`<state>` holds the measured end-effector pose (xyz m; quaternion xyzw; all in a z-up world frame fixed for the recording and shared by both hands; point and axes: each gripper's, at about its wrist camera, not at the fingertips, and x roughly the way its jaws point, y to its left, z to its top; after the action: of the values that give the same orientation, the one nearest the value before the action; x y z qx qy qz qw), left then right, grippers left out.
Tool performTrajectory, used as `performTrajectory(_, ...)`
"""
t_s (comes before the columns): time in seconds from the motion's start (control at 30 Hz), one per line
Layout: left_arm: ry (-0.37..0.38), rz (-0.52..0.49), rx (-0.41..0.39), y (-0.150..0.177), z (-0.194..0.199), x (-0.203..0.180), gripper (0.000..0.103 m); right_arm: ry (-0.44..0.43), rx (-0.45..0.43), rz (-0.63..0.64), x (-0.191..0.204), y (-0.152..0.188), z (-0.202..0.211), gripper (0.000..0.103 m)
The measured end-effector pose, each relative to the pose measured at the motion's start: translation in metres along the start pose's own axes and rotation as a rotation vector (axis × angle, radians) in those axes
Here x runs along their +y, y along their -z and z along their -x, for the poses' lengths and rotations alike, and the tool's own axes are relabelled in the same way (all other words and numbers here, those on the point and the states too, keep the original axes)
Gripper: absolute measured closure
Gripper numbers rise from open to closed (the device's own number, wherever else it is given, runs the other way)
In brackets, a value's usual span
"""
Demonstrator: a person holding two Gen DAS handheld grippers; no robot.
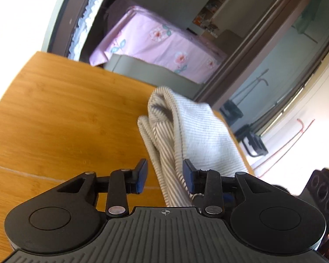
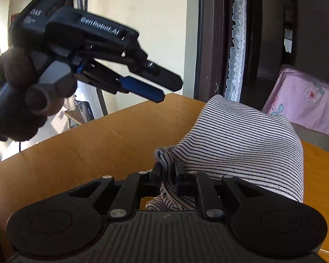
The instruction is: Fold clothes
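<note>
Left wrist view: left gripper (image 1: 164, 176) has its jaws partly open, blue pads (image 1: 142, 175) clear of the cloth. The striped garment (image 1: 182, 135) runs up between them, bunched and doubled over on the wooden table (image 1: 54, 109), near its far edge. Nothing gripped on this side.

Right wrist view: right gripper (image 2: 167, 175) is pinched nearly closed on a bunched edge of the striped garment (image 2: 241, 135), which humps up ahead of it. Left gripper (image 2: 151, 85) hangs above the table (image 2: 76, 149) in a gloved hand (image 2: 22, 100), well apart from the cloth, carrying nothing.

My read: mid-fold. Right should keep its pinch, left should re-grab a matching edge, then draw the fabric flat before laying it over; bunching will spoil the crease.

Surface: bare bamboo-look top. Room: bed with pink floral cover (image 1: 155, 43), lace curtain (image 2: 236, 43), dark door frame.
</note>
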<state>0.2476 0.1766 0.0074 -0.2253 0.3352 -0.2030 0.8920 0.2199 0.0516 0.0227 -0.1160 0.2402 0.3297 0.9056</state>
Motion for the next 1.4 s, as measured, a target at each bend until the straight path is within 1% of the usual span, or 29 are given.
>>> performTrajectory(0.03, 0.017, -0.008, -0.023, -0.007, 0.005, -0.005, 0.059, 0.013, 0.002, 0.030, 0.005, 0.000, -0.001, 0.089)
performTrajectory(0.1, 0.074, -0.041, -0.031, -0.017, 0.003, -0.019, 0.051, 0.030, 0.003, 0.057, 0.011, -0.001, -0.003, 0.089)
performTrajectory(0.2, 0.144, -0.074, 0.052, -0.020, -0.025, -0.036, 0.050, 0.030, 0.002, 0.050, 0.011, -0.001, 0.001, 0.088)
performTrajectory(0.23, 0.146, -0.087, 0.081, -0.019, -0.035, -0.039, 0.050, 0.023, -0.001, 0.043, 0.009, -0.002, 0.005, 0.087)
performTrajectory(0.3, 0.107, -0.103, 0.140, -0.012, -0.058, -0.038, 0.052, -0.007, -0.016, 0.018, 0.002, -0.005, 0.016, 0.083)
performTrajectory(0.33, 0.093, -0.098, 0.162, -0.008, -0.067, -0.035, 0.054, -0.025, -0.027, 0.002, -0.002, -0.007, 0.023, 0.078)
performTrajectory(0.37, 0.094, -0.085, 0.166, -0.005, -0.071, -0.030, 0.057, -0.040, -0.046, -0.018, -0.007, -0.011, 0.031, 0.068)
performTrajectory(0.4, 0.101, -0.072, 0.162, -0.004, -0.071, -0.026, 0.059, -0.049, -0.065, -0.035, -0.012, -0.014, 0.038, 0.060)
performTrajectory(0.43, 0.105, -0.055, 0.160, -0.004, -0.069, -0.022, 0.060, -0.042, -0.082, -0.046, -0.016, -0.016, 0.044, 0.043)
performTrajectory(0.47, 0.105, -0.045, 0.159, -0.004, -0.068, -0.019, 0.060, -0.022, -0.093, -0.052, -0.020, -0.017, 0.048, 0.033)
performTrajectory(0.53, 0.100, -0.054, 0.160, -0.002, -0.067, -0.018, 0.060, 0.044, -0.094, -0.054, -0.025, -0.016, 0.049, 0.030)
performTrajectory(0.6, 0.098, -0.063, 0.158, 0.000, -0.067, -0.018, 0.060, 0.102, -0.046, -0.073, -0.026, -0.011, 0.037, 0.029)
performTrajectory(0.63, 0.098, -0.060, 0.157, 0.000, -0.068, -0.017, 0.060, 0.108, -0.015, -0.073, -0.026, -0.005, 0.031, 0.029)
performTrajectory(0.7, 0.101, -0.052, 0.154, 0.001, -0.069, -0.016, 0.059, 0.120, 0.015, -0.017, -0.015, 0.007, 0.023, 0.026)
performTrajectory(0.77, 0.105, -0.049, 0.153, 0.002, -0.068, -0.015, 0.060, 0.122, 0.030, 0.061, -0.001, 0.013, 0.019, 0.015)
performTrajectory(0.8, 0.108, -0.049, 0.152, 0.002, -0.069, -0.014, 0.060, 0.101, 0.029, 0.082, 0.002, 0.014, 0.019, 0.013)
performTrajectory(0.83, 0.109, -0.049, 0.151, 0.002, -0.068, -0.013, 0.060, 0.071, 0.025, 0.076, -0.004, 0.011, 0.020, 0.011)
performTrajectory(0.9, 0.109, -0.049, 0.150, 0.004, -0.068, -0.012, 0.060, 0.035, 0.012, 0.028, -0.015, 0.005, 0.027, 0.011)
performTrajectory(0.93, 0.109, -0.047, 0.150, 0.004, -0.067, -0.012, 0.060, 0.035, 0.002, 0.002, -0.023, 0.003, 0.032, 0.010)
performTrajectory(0.97, 0.108, -0.047, 0.150, 0.004, -0.067, -0.012, 0.060, 0.039, -0.008, -0.025, -0.031, 0.001, 0.037, 0.005)
performTrajectory(1.03, 0.108, -0.046, 0.148, 0.005, -0.066, -0.011, 0.060, 0.074, -0.031, -0.074, -0.048, -0.002, 0.048, 0.000)
performTrajectory(1.13, 0.110, -0.046, 0.146, 0.005, -0.066, -0.010, 0.060, 0.140, -0.043, -0.152, -0.074, 0.000, 0.058, 0.000)
performTrajectory(1.2, 0.114, -0.045, 0.145, 0.005, -0.067, -0.009, 0.060, 0.191, -0.012, -0.220, -0.087, 0.007, 0.054, 0.000)
performTrajectory(1.33, 0.119, -0.038, 0.141, 0.006, -0.067, -0.007, 0.060, 0.273, 0.093, -0.284, -0.095, 0.030, 0.031, 0.000)
performTrajectory(1.4, 0.123, -0.038, 0.140, 0.007, -0.067, -0.007, 0.060, 0.271, 0.083, -0.304, -0.096, 0.031, 0.029, 0.000)
